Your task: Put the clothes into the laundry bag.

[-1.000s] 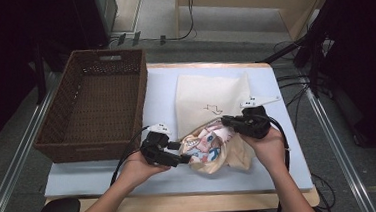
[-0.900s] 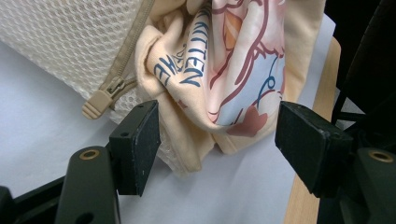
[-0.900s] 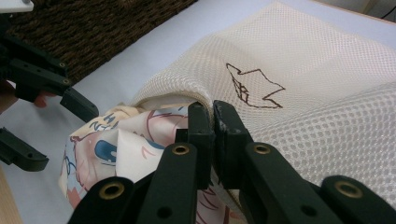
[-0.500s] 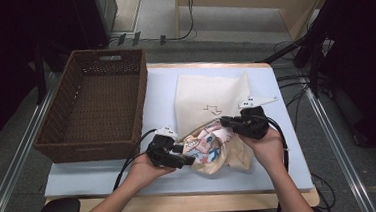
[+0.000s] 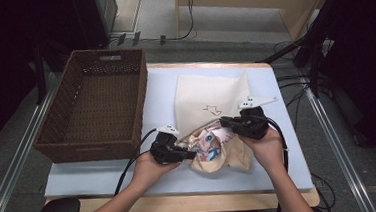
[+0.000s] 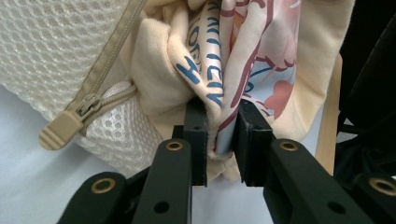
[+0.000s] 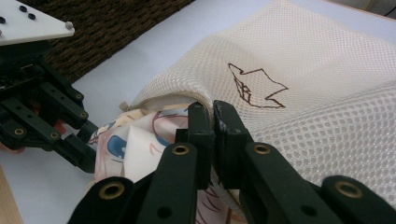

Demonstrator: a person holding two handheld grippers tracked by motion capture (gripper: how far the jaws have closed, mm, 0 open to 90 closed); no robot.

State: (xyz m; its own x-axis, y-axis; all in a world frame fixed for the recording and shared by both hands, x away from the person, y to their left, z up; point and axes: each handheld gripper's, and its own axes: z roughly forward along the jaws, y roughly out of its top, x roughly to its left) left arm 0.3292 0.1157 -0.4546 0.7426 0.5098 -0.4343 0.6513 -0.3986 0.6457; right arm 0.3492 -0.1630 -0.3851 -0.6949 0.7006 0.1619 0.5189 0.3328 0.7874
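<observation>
A cream mesh laundry bag (image 5: 210, 92) lies flat on the table mat with its open mouth toward me. A cream cloth with a colourful print (image 5: 208, 147) bulges from that mouth. My left gripper (image 5: 185, 154) is shut on a fold of the printed cloth (image 6: 243, 56), beside the bag's zipper pull (image 6: 58, 131). My right gripper (image 5: 226, 123) is shut on the upper rim of the mesh bag (image 7: 303, 70) and holds it lifted over the cloth (image 7: 135, 140). In the right gripper view the left gripper (image 7: 86, 149) shows at the left.
A dark brown wicker basket (image 5: 58, 140) stands at the left of the pale blue mat (image 5: 105, 174). The table's wooden front edge (image 5: 182, 201) runs below my hands. Cables (image 5: 295, 86) lie off the right side.
My left gripper has shifted a little to the right with the printed cloth, closer to the bag's mouth. The right gripper has stayed put on the rim.
</observation>
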